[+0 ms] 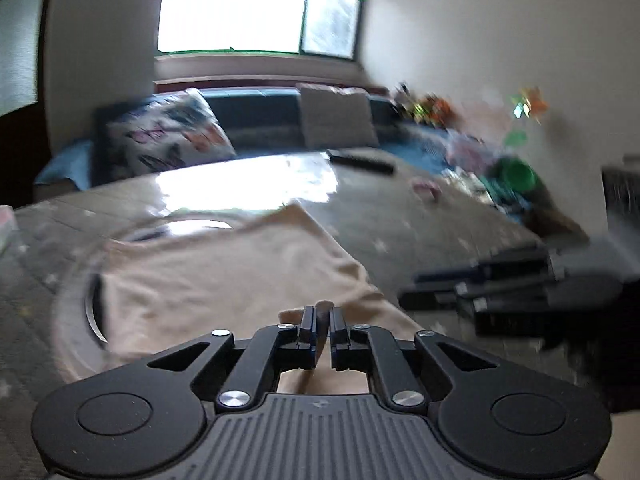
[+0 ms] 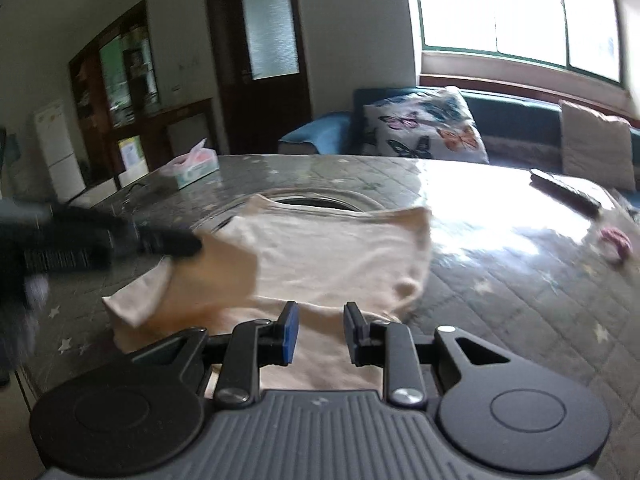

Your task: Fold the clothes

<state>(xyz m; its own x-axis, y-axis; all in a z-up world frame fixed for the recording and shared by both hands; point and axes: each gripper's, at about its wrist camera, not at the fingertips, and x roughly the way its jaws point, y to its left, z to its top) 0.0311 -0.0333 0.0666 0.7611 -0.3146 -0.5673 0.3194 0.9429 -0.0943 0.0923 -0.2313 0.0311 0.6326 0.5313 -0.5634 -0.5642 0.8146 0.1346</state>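
A beige garment (image 1: 220, 272) (image 2: 340, 256) lies partly folded on the glass-topped table (image 1: 420, 216) (image 2: 500, 280). My left gripper (image 1: 323, 316) is shut on an edge of it, and a small tab of cloth pokes up between the pads. In the right wrist view the left gripper (image 2: 172, 244) comes in blurred from the left, holding a flap of the garment above the rest. My right gripper (image 2: 320, 320) hovers over the garment's near edge with its jaws apart; the cloth shows flat in the gap. The left wrist view shows the right gripper (image 1: 412, 290) as a dark blur beside the garment.
A round glass turntable (image 2: 320, 196) lies under the garment's far edge. On the table are a black remote (image 2: 564, 192), a tissue box (image 2: 194, 166) and a small pink object (image 2: 616, 242). A sofa with a butterfly cushion (image 2: 424, 128) runs behind, and toys (image 1: 512, 176) clutter the right.
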